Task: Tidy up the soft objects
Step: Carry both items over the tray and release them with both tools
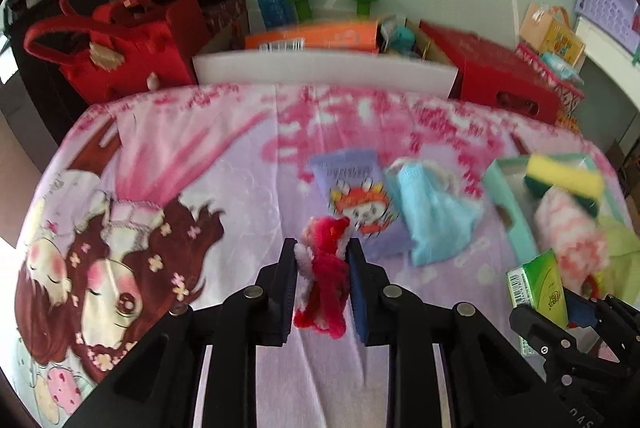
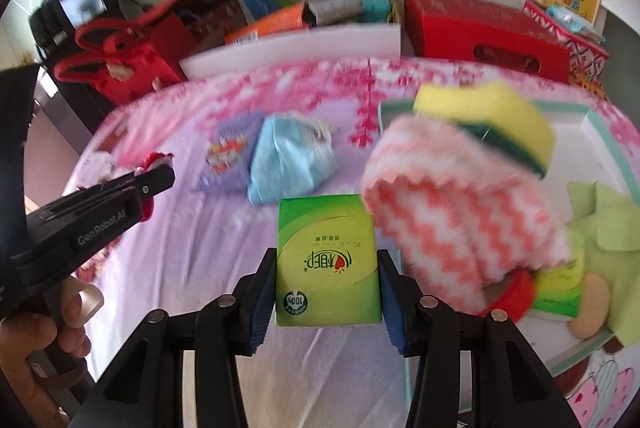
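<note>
One blanket (image 1: 248, 187), printed with cartoon figures, is spread over the whole work surface. One pale green tray (image 2: 612, 147) is set at its right side and is filled with one pink zigzag cloth (image 2: 452, 216), one yellow sponge (image 2: 488, 115) and one light green plush piece (image 2: 612, 220). Two items are laid loose on the blanket just beside each other: one blue mesh pouch (image 1: 432, 211) and one purple packet (image 1: 360, 199). One green tissue pack (image 2: 328, 260) is pinched between the fingers of the right gripper (image 2: 328, 292), clear of the blanket beside the tray. One red and white plush toy (image 1: 324, 276) is pinched between the fingers of the left gripper (image 1: 322, 284), above the blanket's middle. The toy's grip is shown only in the left wrist view; the tray's contents and the hand (image 2: 40, 344) on the left gripper's handle are shown clearly only in the right wrist view.
</note>
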A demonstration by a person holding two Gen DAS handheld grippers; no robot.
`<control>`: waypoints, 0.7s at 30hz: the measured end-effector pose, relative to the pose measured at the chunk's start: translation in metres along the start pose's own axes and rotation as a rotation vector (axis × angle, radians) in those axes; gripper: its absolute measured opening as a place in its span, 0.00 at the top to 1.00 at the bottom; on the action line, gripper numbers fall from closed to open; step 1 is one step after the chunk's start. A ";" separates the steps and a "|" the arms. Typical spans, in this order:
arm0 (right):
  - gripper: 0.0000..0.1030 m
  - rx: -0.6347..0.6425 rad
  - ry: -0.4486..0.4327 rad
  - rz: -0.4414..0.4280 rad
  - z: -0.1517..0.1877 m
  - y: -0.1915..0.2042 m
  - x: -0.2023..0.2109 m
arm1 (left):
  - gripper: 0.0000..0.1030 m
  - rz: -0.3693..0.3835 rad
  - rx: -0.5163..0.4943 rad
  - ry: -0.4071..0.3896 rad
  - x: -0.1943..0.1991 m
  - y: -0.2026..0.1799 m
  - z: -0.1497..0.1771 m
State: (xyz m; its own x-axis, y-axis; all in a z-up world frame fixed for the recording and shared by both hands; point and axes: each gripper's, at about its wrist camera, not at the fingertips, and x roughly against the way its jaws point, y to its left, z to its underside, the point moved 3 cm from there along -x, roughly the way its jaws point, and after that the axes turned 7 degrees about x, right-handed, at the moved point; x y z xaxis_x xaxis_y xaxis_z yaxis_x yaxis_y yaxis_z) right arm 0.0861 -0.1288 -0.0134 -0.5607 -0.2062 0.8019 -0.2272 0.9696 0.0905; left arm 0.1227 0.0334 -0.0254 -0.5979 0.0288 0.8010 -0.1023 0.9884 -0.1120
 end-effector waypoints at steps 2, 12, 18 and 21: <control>0.52 -0.001 -0.043 0.001 -0.004 -0.003 0.014 | 0.76 0.009 0.004 -0.036 0.014 -0.002 -0.005; 0.52 -0.133 -0.130 0.162 -0.002 -0.069 0.060 | 0.76 0.196 -0.078 -0.200 0.073 -0.066 -0.021; 0.52 -0.239 -0.103 0.261 0.013 -0.122 0.062 | 0.76 0.274 -0.189 -0.152 0.067 -0.127 -0.009; 0.52 -0.286 -0.092 0.276 0.022 -0.144 0.063 | 0.76 0.281 -0.244 -0.132 0.063 -0.152 0.000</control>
State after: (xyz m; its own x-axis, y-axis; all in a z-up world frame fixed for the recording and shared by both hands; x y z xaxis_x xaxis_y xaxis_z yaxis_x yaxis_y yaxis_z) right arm 0.0662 -0.2846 0.0116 -0.6415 0.0683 0.7640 0.1649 0.9850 0.0504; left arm 0.1002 -0.1155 0.0424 -0.6742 0.2999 0.6749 0.2628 0.9514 -0.1603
